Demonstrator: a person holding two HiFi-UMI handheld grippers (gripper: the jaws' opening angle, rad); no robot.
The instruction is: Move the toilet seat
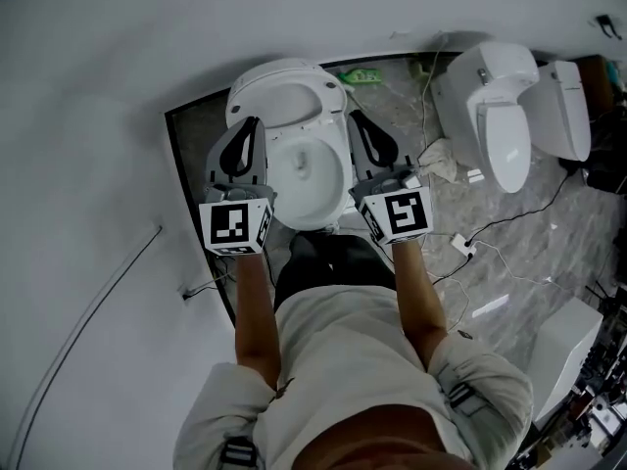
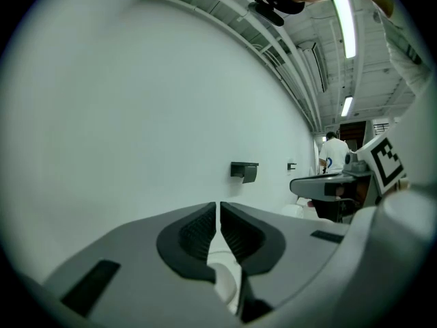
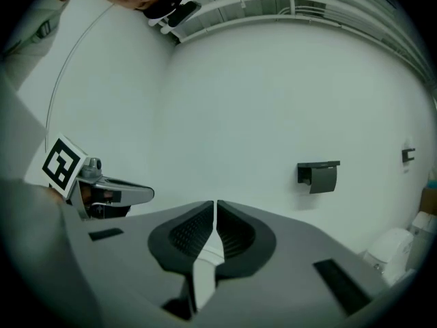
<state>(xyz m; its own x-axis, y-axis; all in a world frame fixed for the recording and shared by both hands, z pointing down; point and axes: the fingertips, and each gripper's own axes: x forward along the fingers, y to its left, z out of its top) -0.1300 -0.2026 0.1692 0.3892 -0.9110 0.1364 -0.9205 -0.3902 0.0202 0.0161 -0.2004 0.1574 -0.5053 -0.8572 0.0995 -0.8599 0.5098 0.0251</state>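
Note:
A white toilet [image 1: 291,94] stands against the wall below me, its bowl [image 1: 306,179] open to view from above. I cannot tell the seat from the rim here. My left gripper [image 1: 255,122] is beside the toilet's left edge and my right gripper [image 1: 354,117] beside its right edge. Both point toward the wall. In the left gripper view the left gripper [image 2: 218,207] has its jaws shut, tips together, with nothing between them. The right gripper [image 3: 214,205] is shut the same way. A bit of white toilet shows low behind each pair of jaws.
A second white toilet [image 1: 502,116] stands to the right on the marble floor, with cables [image 1: 490,228] trailing beside it. A black paper holder [image 3: 319,175] hangs on the wall ahead. A person [image 2: 334,154] stands far off to the right. A white box [image 1: 563,351] sits at lower right.

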